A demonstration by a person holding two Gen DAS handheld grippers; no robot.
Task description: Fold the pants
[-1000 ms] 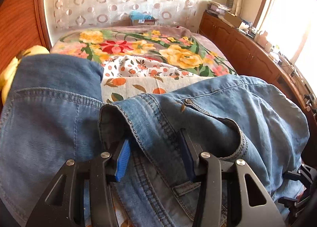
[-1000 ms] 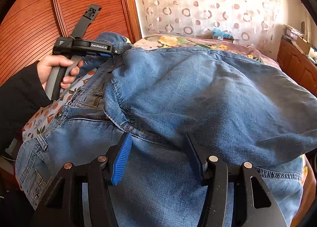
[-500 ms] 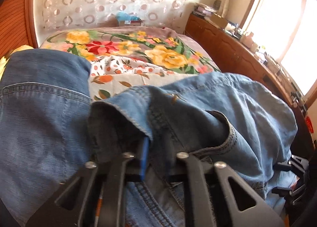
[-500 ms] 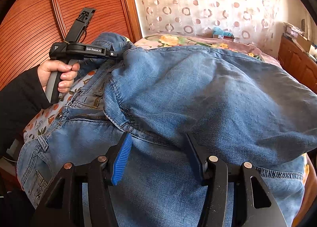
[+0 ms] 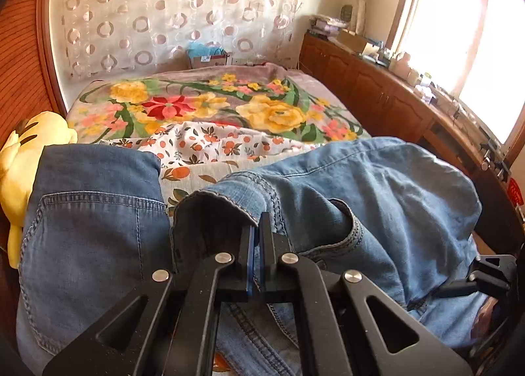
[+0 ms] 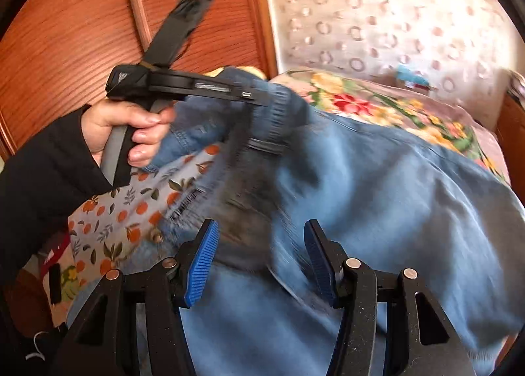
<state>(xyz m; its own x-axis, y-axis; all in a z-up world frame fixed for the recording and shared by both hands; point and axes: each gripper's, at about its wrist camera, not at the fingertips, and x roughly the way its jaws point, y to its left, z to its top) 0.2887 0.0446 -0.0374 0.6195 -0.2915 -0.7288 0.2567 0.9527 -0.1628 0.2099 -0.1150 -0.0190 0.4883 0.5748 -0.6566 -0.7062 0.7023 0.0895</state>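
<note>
We are in a bedroom, over a bed [image 5: 295, 80] spread with a flowered blanket [image 5: 197, 106] and an orange-print sheet [image 5: 210, 149], a circle-patterned curtain [image 5: 170, 14] behind it. Our left claw [image 5: 256, 244] has its jaws pressed together on a folded edge of the blue jeans [image 5: 377, 185], the denim pinched between the blue pads; in the right wrist view that edge is lifted off the sheet, with a hand [image 6: 131, 126] in a black sleeve [image 6: 42, 172] on the grip. Our right claw [image 6: 259, 261] stands wide open above the jeans [image 6: 393, 211], its pads clear of the blurred denim below. The jeans lie rumpled across the near part of the bed, one leg at the left beside a yellow plush toy [image 5: 29, 152]. A wooden cabinet [image 5: 377, 93] runs under the window [image 5: 466, 24] at right.
</note>
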